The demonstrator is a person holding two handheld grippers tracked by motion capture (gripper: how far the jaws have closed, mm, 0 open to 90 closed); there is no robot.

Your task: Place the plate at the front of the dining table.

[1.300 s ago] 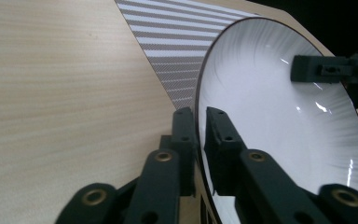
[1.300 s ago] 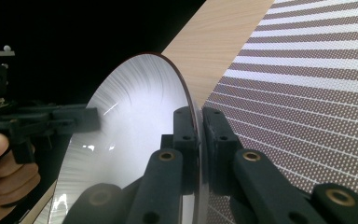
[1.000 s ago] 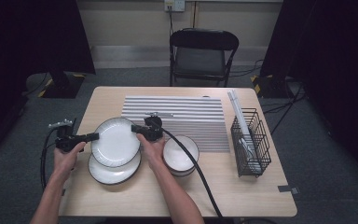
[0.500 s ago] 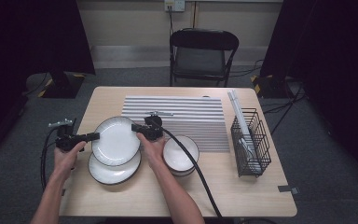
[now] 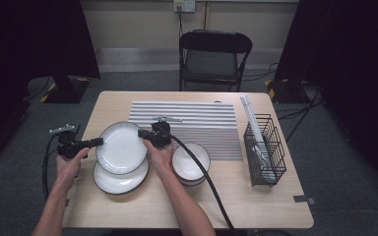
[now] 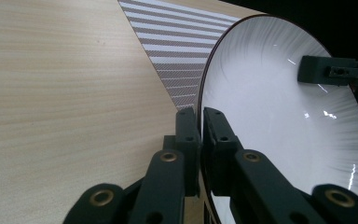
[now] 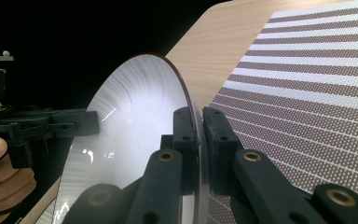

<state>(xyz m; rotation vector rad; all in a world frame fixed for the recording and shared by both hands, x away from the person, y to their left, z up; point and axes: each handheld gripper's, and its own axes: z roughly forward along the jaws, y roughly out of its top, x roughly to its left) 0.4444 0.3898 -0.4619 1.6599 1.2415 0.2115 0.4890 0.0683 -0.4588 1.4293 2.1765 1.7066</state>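
Observation:
A white plate [image 5: 122, 147] with a dark rim hangs tilted above a second white plate [image 5: 120, 181] that lies on the table. My left gripper [image 5: 100, 142] is shut on its left rim; its jaws have just been closing with that rim between them. In the left gripper view, my left gripper [image 6: 200, 114] pinches the edge of the plate [image 6: 270, 121]. My right gripper [image 5: 141, 133] is shut on the opposite rim. The right gripper view shows my right gripper [image 7: 199, 114] clamped on the plate [image 7: 135, 121], with the left gripper [image 7: 93, 123] across from it.
A stack of white bowls [image 5: 191, 160] stands right of the plates. Behind them lies a striped mat [image 5: 197, 123], and a black wire rack [image 5: 264, 147] stands at the right of the wooden table [image 5: 256, 206]. A folding chair [image 5: 215, 54] is beyond the far edge.

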